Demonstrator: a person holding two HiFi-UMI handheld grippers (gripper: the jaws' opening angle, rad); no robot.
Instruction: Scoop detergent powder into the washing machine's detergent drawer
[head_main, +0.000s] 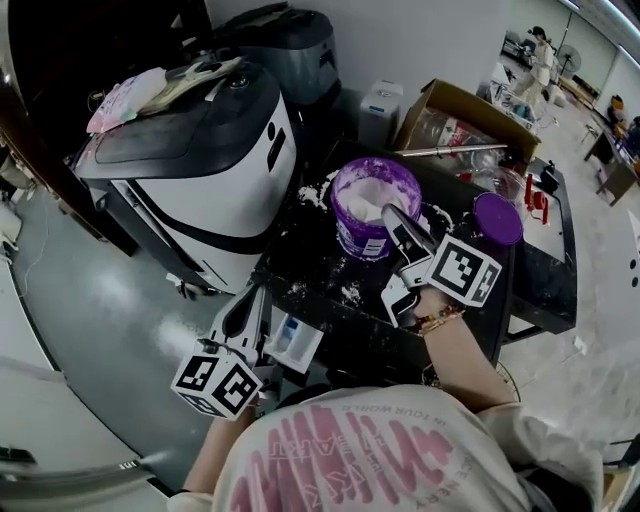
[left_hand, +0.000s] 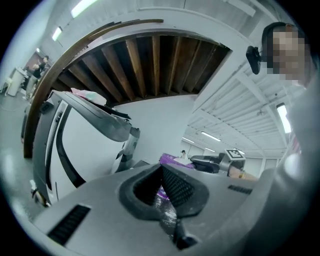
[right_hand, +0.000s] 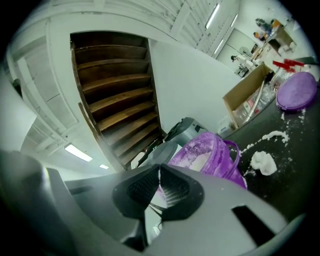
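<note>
Nearest, left gripper (head_main: 250, 305) sits low beside the black table (head_main: 540, 290), jaws closed tip to tip, nothing seen between them. Just right of it lies a white tray with a blue insert (head_main: 293, 342). Further on, right gripper (head_main: 392, 215) reaches level over the round purple plastic tub (head_main: 372, 235) of white detergent powder (head_main: 372, 200), jaws pressed together; can't tell if anything thin is pinched. Spilled powder (head_main: 350, 292) dots the table. Flat purple lid (head_main: 497, 218) lies right of the tub. White washing machine with dark lid (head_main: 190, 170) stands left, brown cardboard box (head_main: 460, 110) behind.
</note>
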